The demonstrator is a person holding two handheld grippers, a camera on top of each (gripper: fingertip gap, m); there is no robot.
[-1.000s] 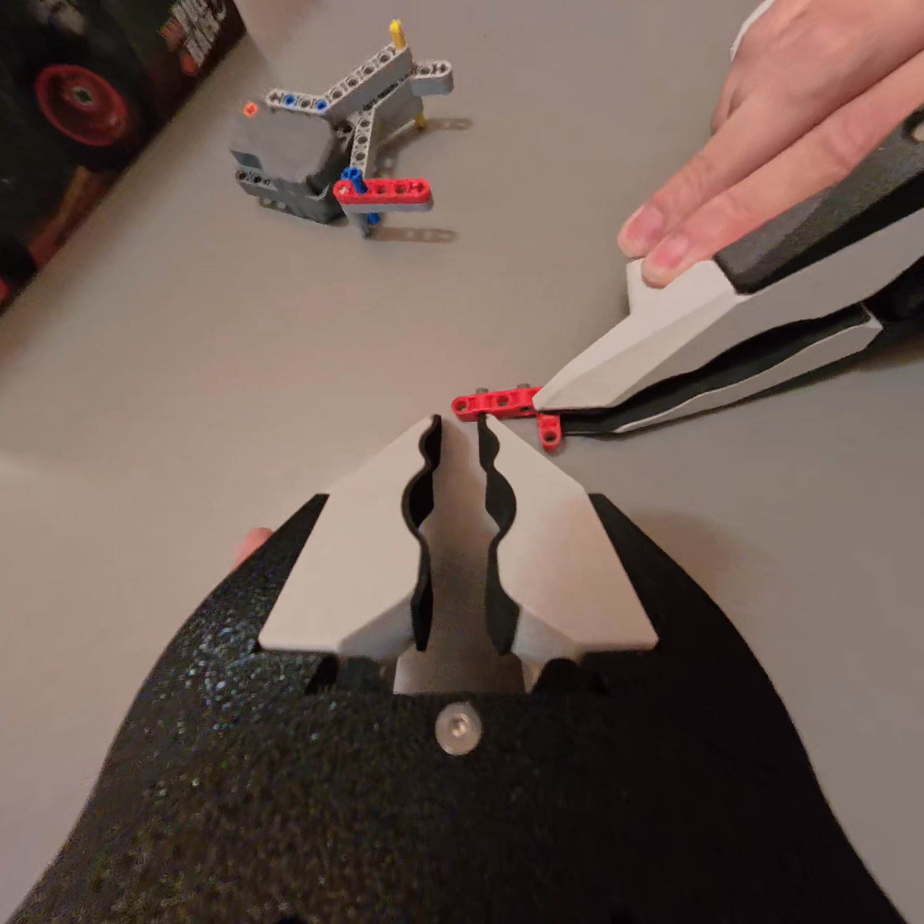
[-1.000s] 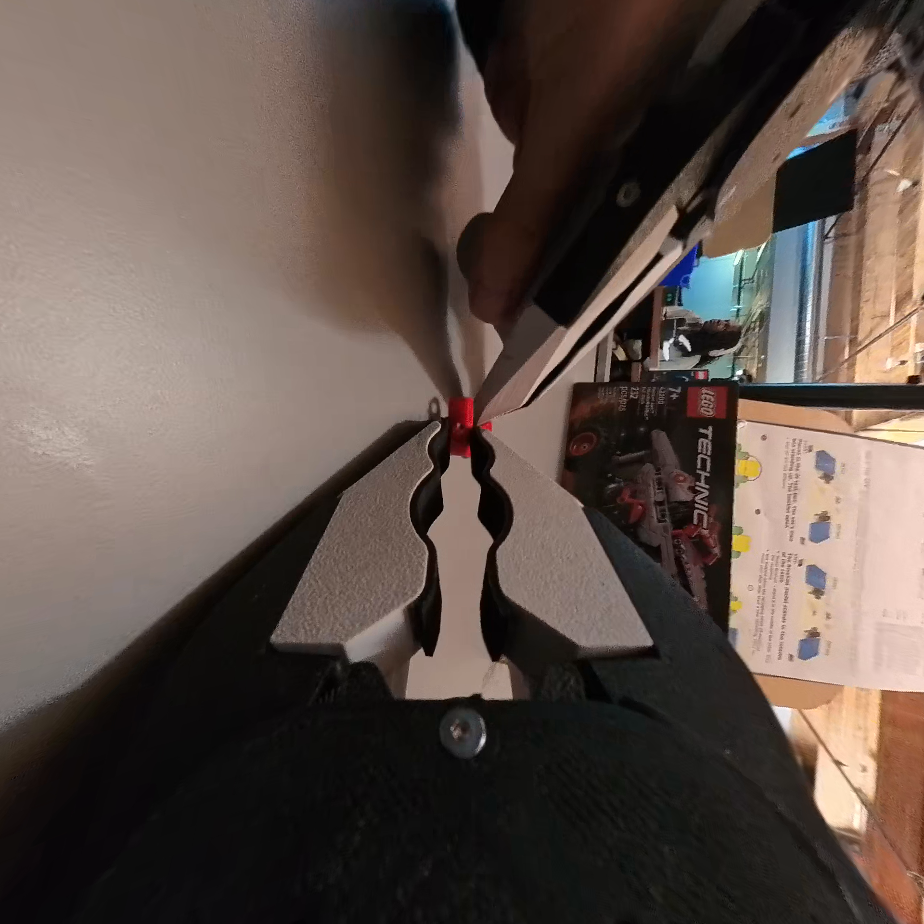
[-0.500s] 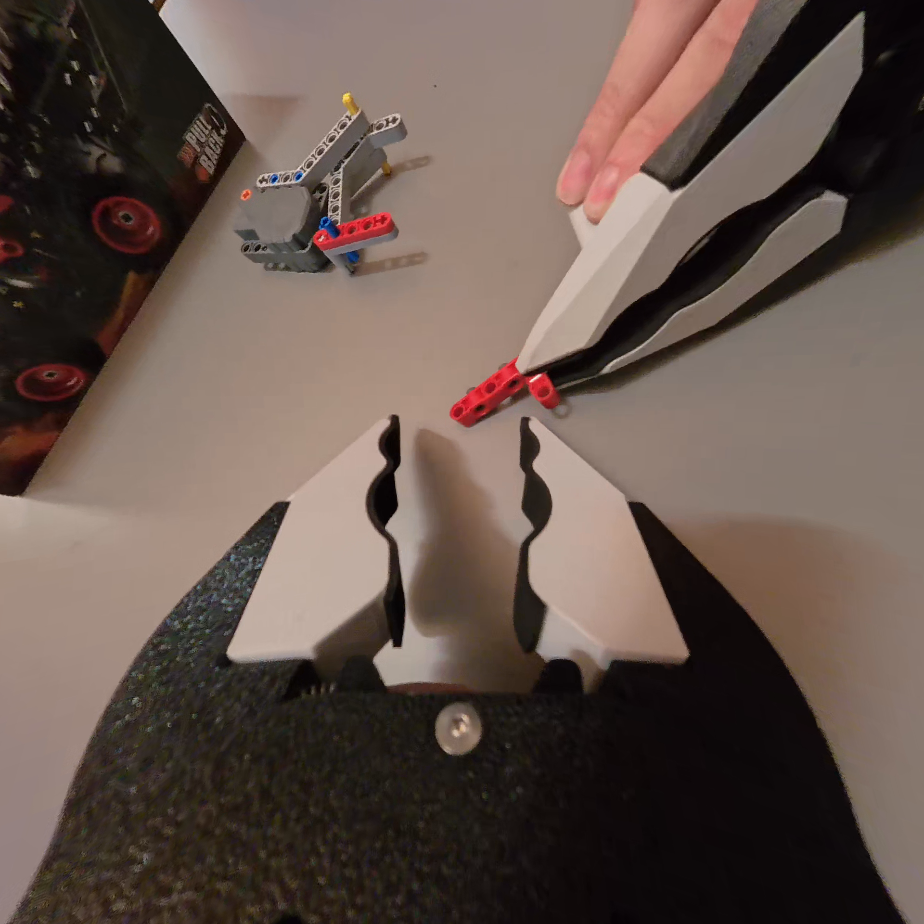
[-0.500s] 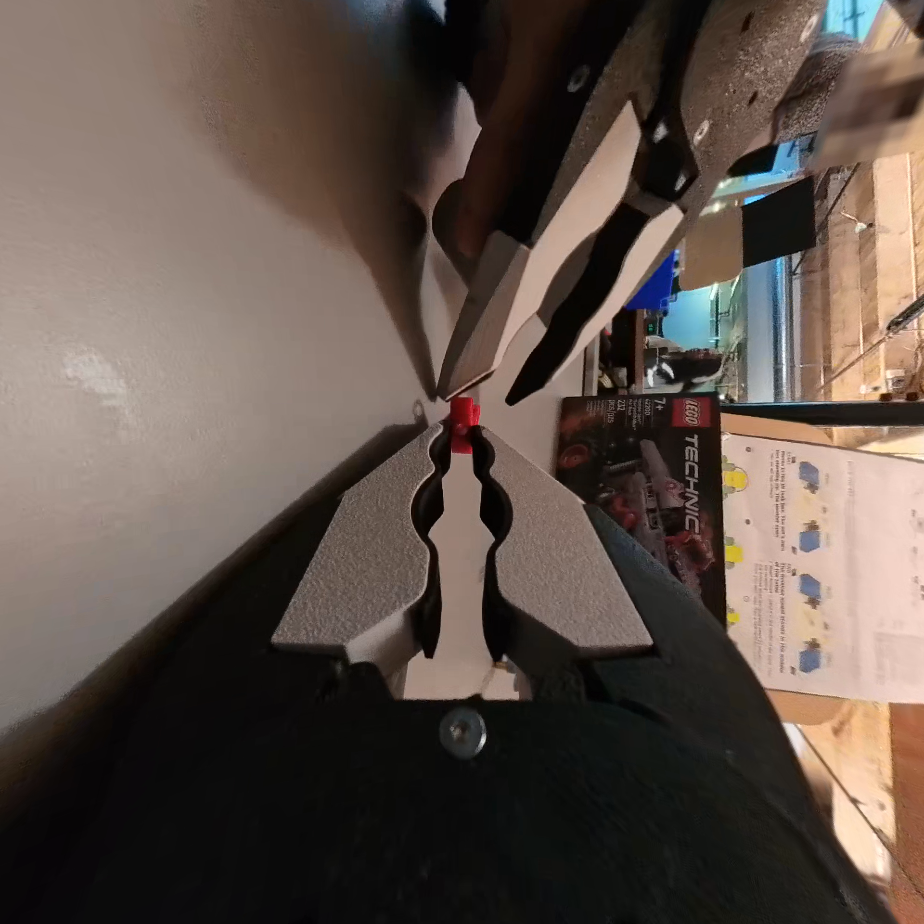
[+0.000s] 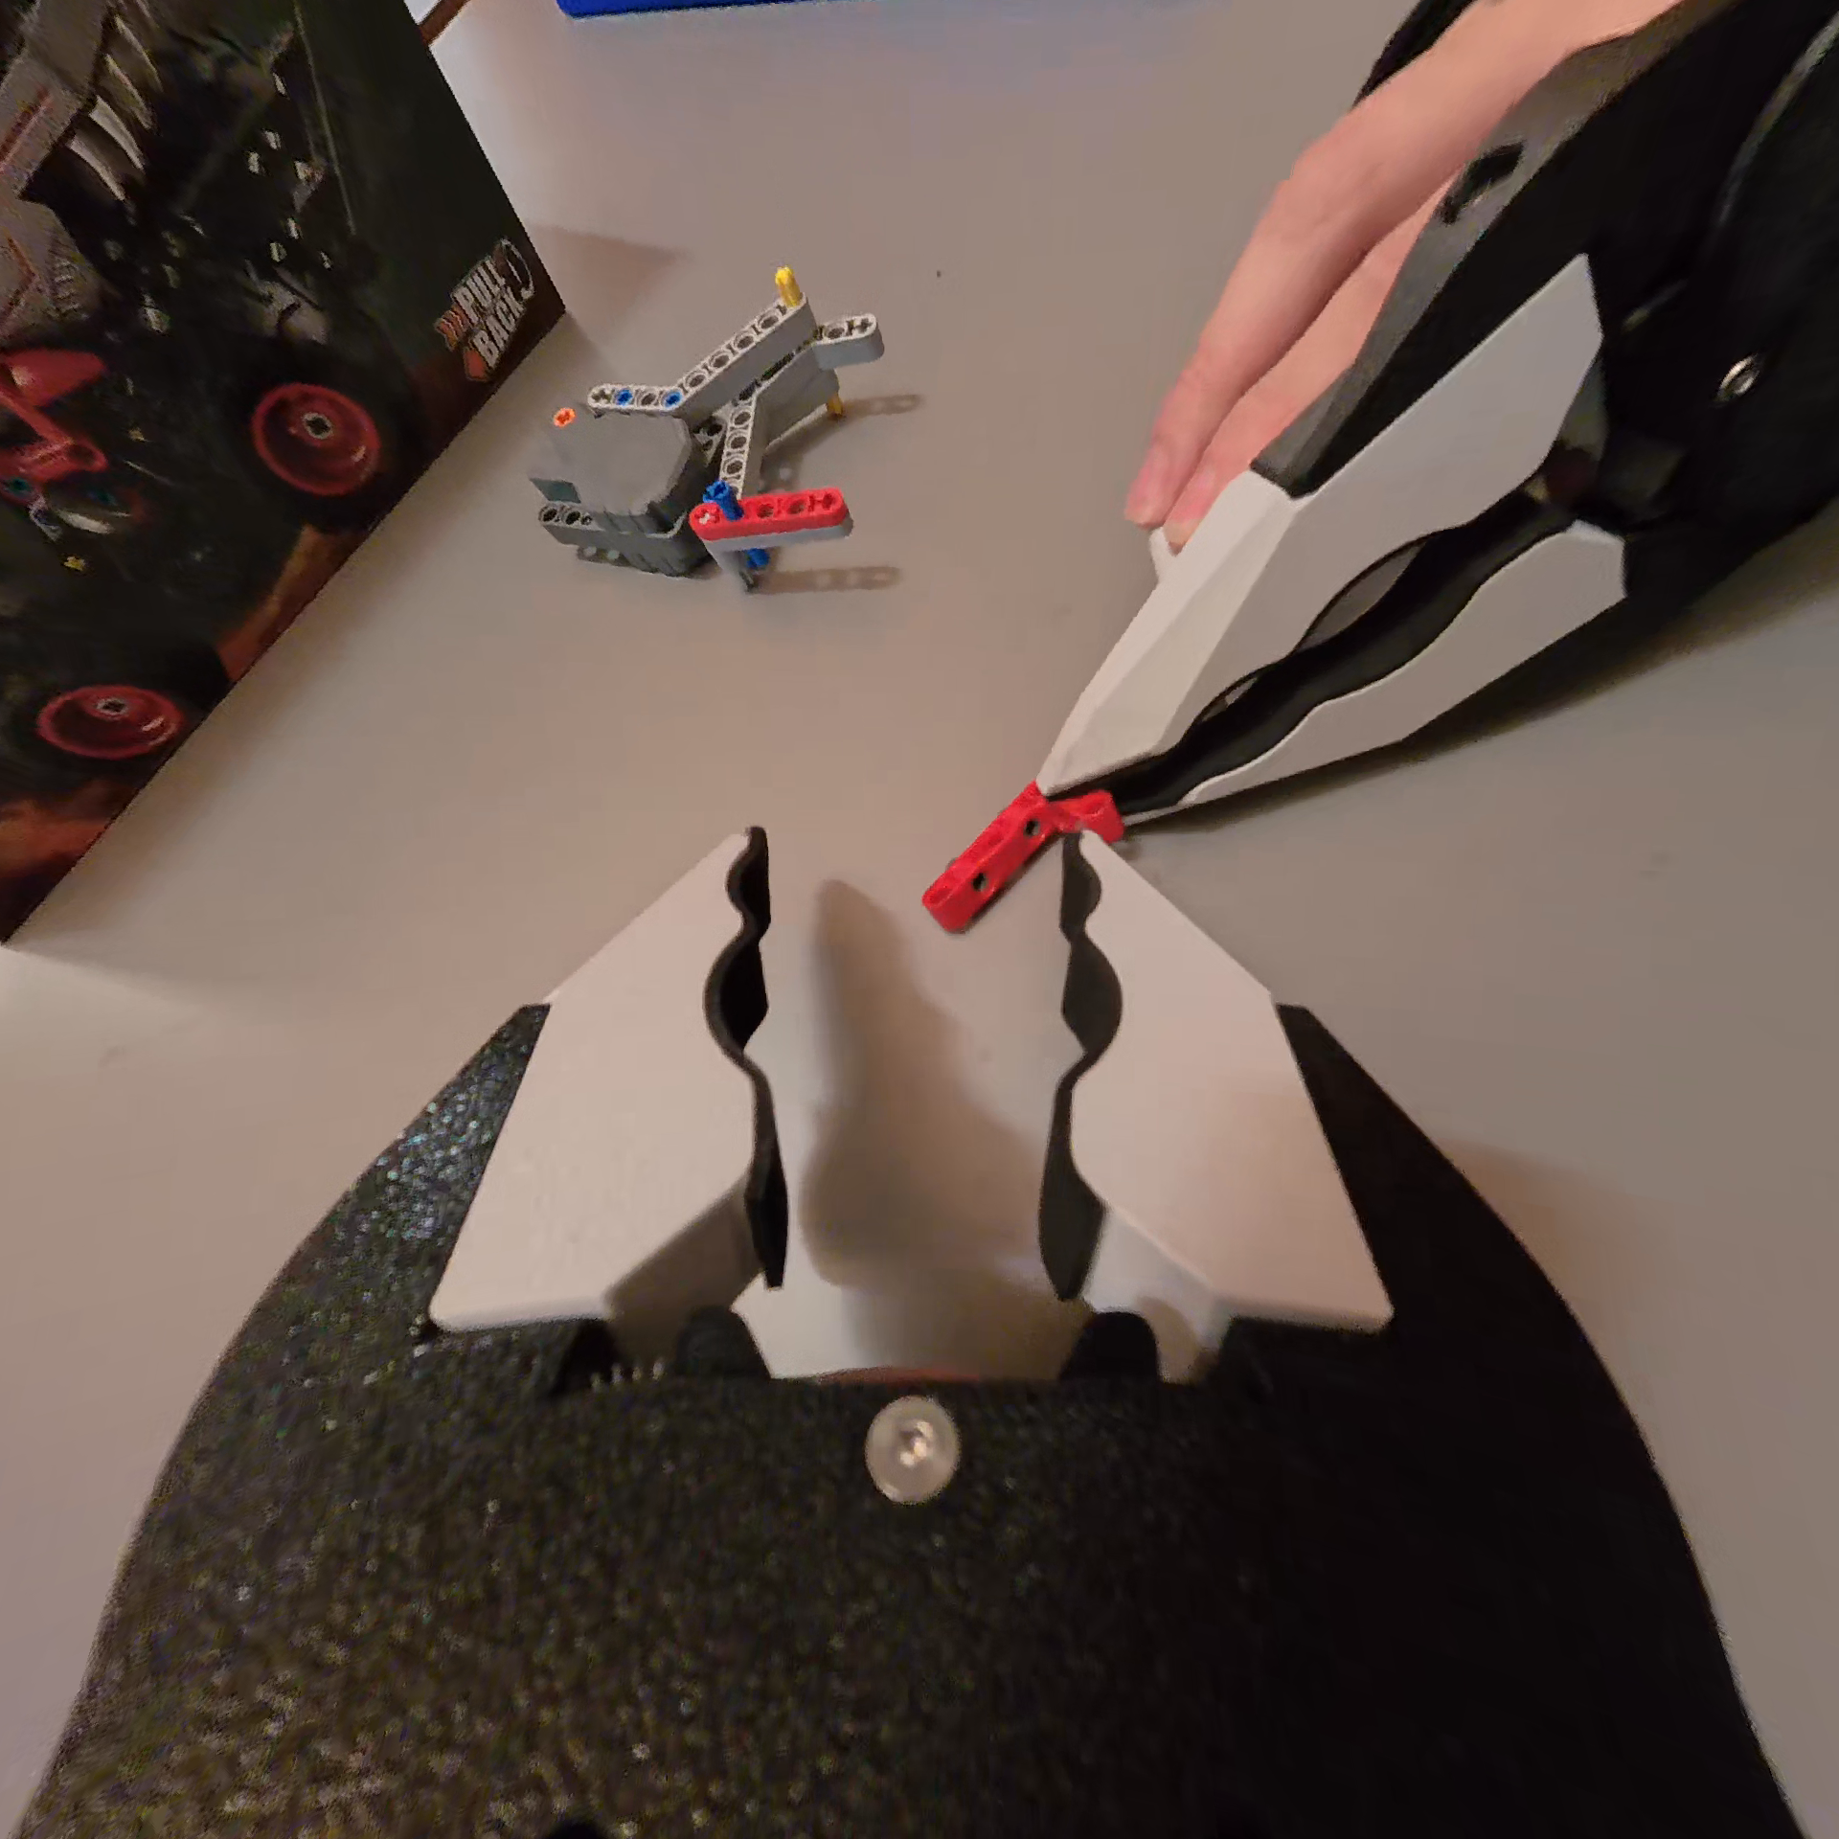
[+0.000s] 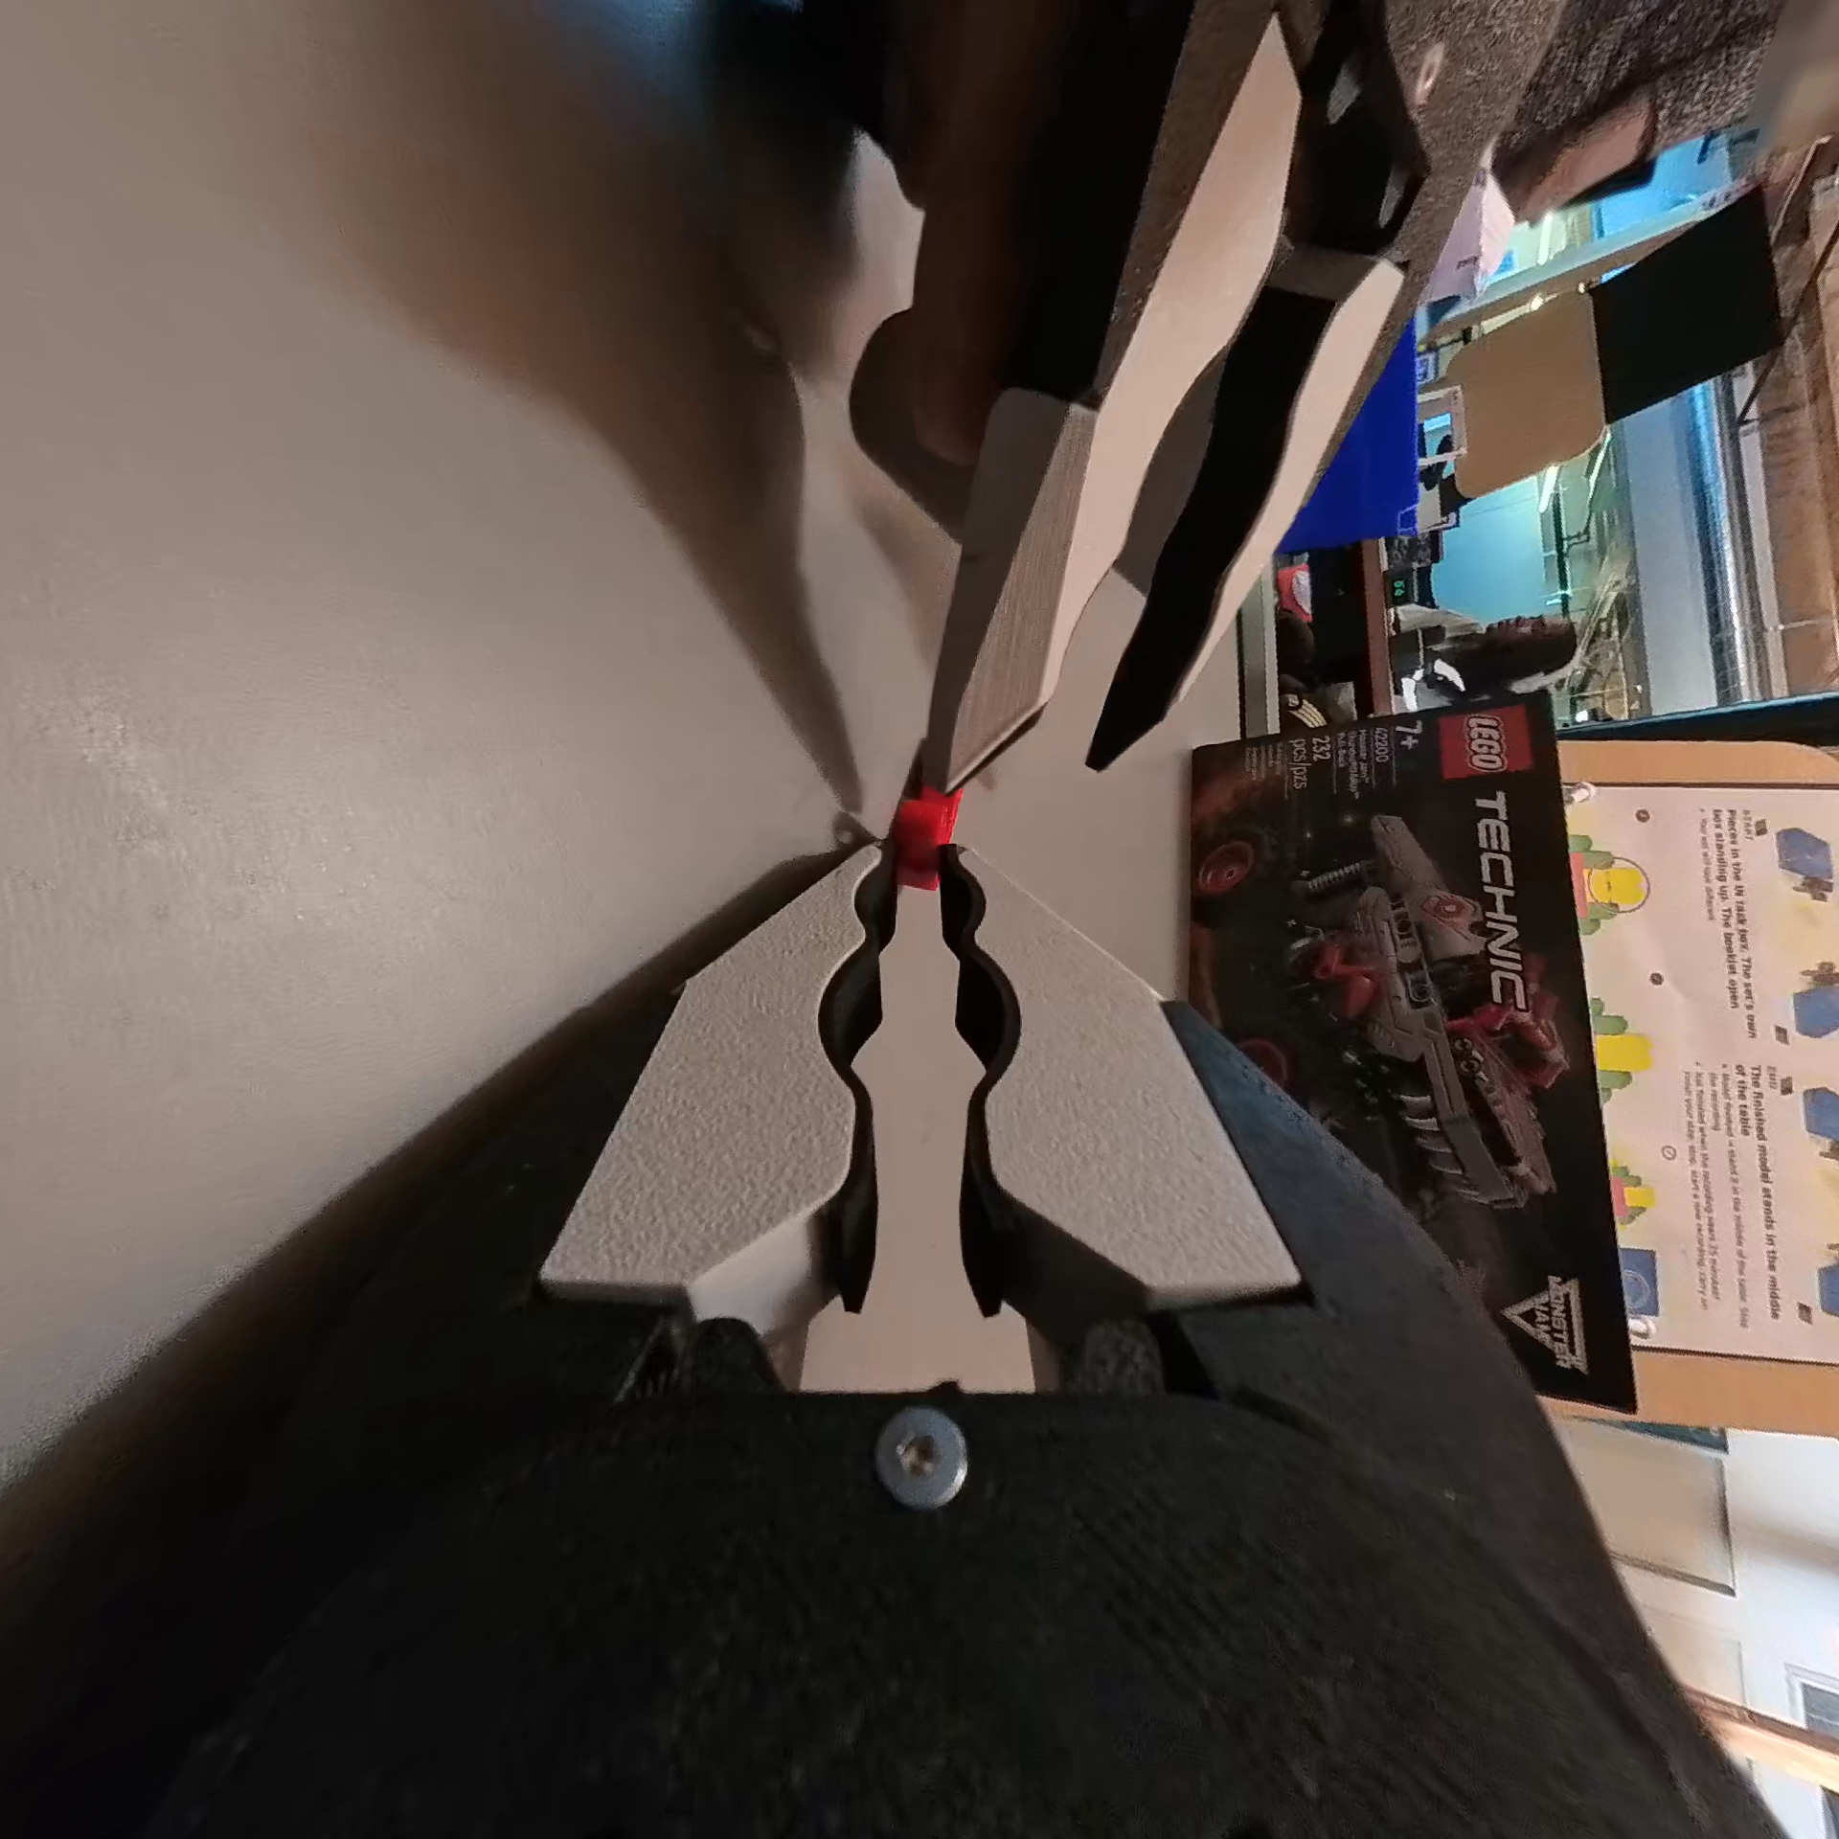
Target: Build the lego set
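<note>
Right now the right gripper (image 6: 918, 864) is clenched on a small red plastic L-shaped lego beam (image 5: 1005, 858), pinning it low on the grey tabletop (image 5: 995, 199), prob so the left gripper (image 5: 916, 866), jaws spread and empty just beside the beam, can take it; the grey half-built lego model (image 5: 697, 448) sits well beyond the beam.

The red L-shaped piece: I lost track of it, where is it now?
In the left wrist view, the red L-shaped piece is right of centre on the grey table, pinched at the tip of the right tool, beside the open left tool.
</note>
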